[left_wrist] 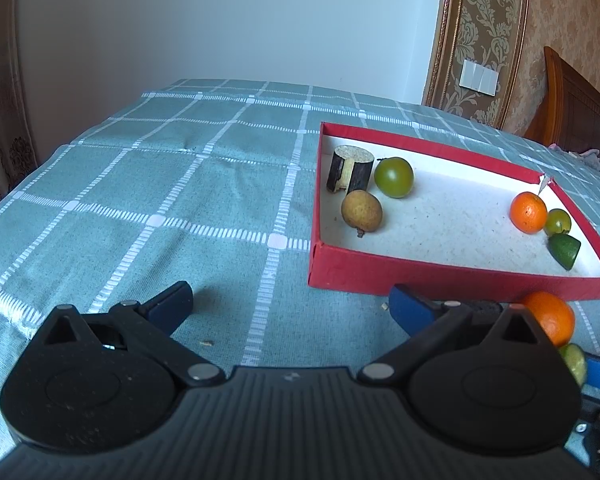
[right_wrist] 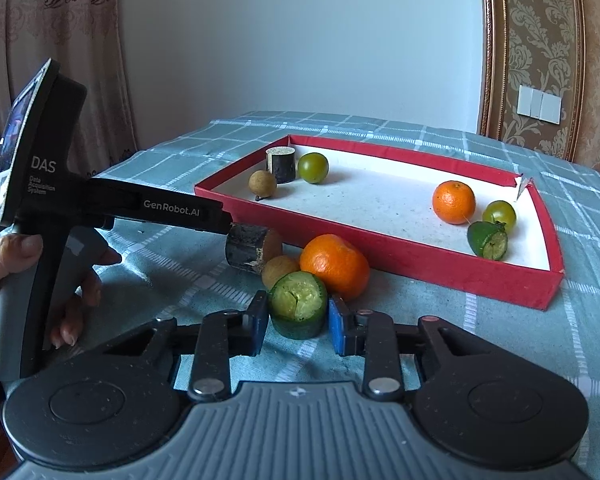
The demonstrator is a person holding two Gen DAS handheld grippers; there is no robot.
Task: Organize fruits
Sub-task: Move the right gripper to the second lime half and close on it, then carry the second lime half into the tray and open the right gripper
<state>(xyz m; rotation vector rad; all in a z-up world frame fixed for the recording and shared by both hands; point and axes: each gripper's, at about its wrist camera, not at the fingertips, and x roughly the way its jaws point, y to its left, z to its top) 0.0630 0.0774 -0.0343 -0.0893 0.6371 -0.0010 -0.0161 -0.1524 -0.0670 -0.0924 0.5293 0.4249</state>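
Six pieces already lay in the red tray (right_wrist: pixel 380 250). The right gripper (right_wrist: pixel 299 322) pinched a cut green fruit (right_wrist: pixel 298 304) just near of the tray, beside an orange (right_wrist: pixel 334 266). The left gripper (left_wrist: pixel 290 302), jaws spread, held nothing. Four pieces remained outside.

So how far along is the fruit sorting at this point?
About halfway. Six pieces lie in the red box: three at its far left corner, three at the right end. In hand: the right hand-held gripper is shut on the cut green fruit. Left on the cloth: orange, brown fruit, dark stub. The left hand-held gripper is open, empty.
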